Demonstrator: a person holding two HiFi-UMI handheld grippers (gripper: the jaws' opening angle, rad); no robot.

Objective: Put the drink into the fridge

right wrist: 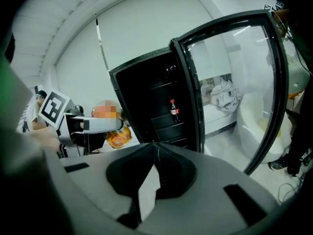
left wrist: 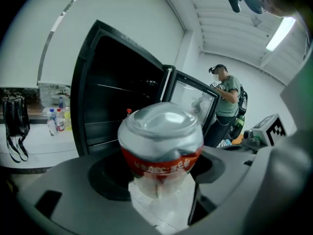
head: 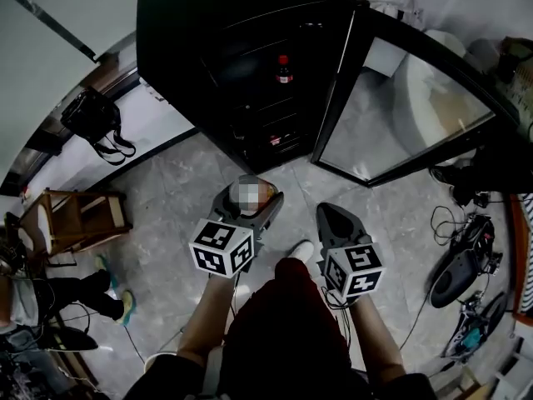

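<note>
The left gripper (head: 251,198) has its fingers clamped around the clear plastic drink bottle with a red label band (left wrist: 161,133), which juts out past the fingertips toward the black fridge (head: 191,32). The fridge stands ahead of both sets of fingers, and its glass-fronted door (head: 400,107) is swung open to the right of them. The right gripper (right wrist: 154,147) has its fingers pressed together on nothing.

The grip should stay firm but not tighter, since the thin plastic looks likely to buckle. The approach is best made straight ahead into the opening, well left of the door's edge, toward a bare shelf. The right gripper is free to steady the door if needed.

Seen from the right gripper view, the drink holds amber liquid. Inside the fridge, one small dark bottle with a red cap (head: 284,69) stands on a shelf. The other shelves are too dark to read.
</note>
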